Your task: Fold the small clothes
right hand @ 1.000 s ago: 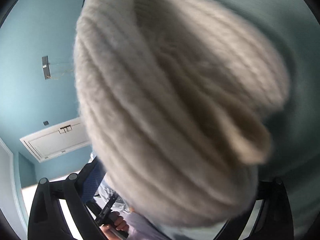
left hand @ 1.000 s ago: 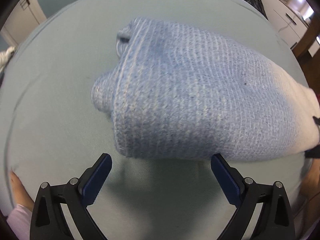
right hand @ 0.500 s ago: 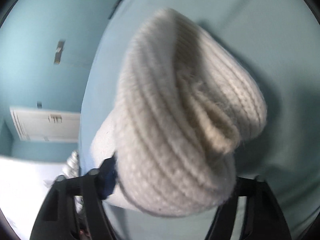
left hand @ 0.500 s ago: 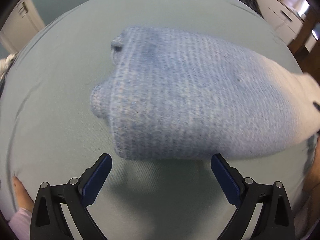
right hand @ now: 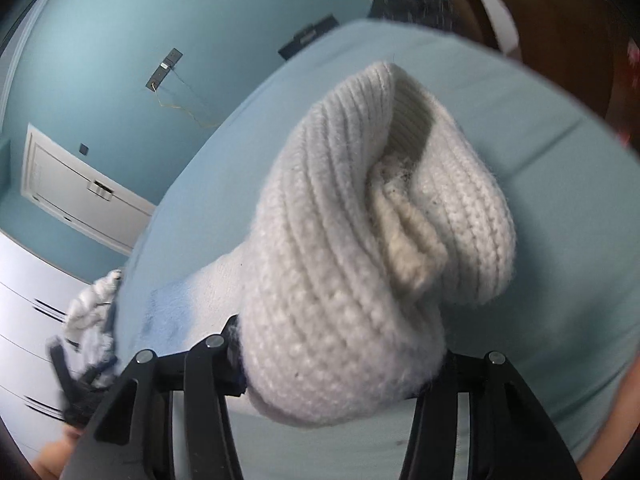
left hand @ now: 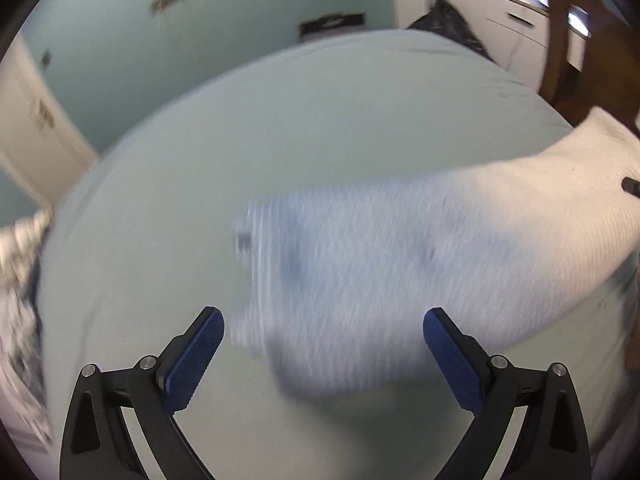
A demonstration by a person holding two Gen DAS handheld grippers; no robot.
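Left wrist view shows the left tongs (left hand: 323, 354) standing wide, their blue ribbed pads (left hand: 192, 364) well apart with nothing pressed between them; beyond them a knitted sock, pale blue at the toe and fading to cream at the cuff (left hand: 400, 276), stretches blurred across the pale green sheet-covered bed (left hand: 280, 128), its cream end raised toward the right edge of the view; a crumpled white and dark patterned cloth (left hand: 20, 300) lies at the left edge of the bed; a teal wall (left hand: 160, 52) and white cabinets (left hand: 500, 28) stand behind.

Right wrist view shows the right tongs (right hand: 336, 380) closing on the ribbed cream cuff of the sock (right hand: 360, 240); the cuff bulges between the black arms and hides both pads, and its mouth gapes open toward the camera; the blue part trails down to the left, onto the bed (right hand: 520, 92); the patterned cloth (right hand: 92, 312) sits at the bed's left edge, and a white panel (right hand: 80, 196) shows on the wall.
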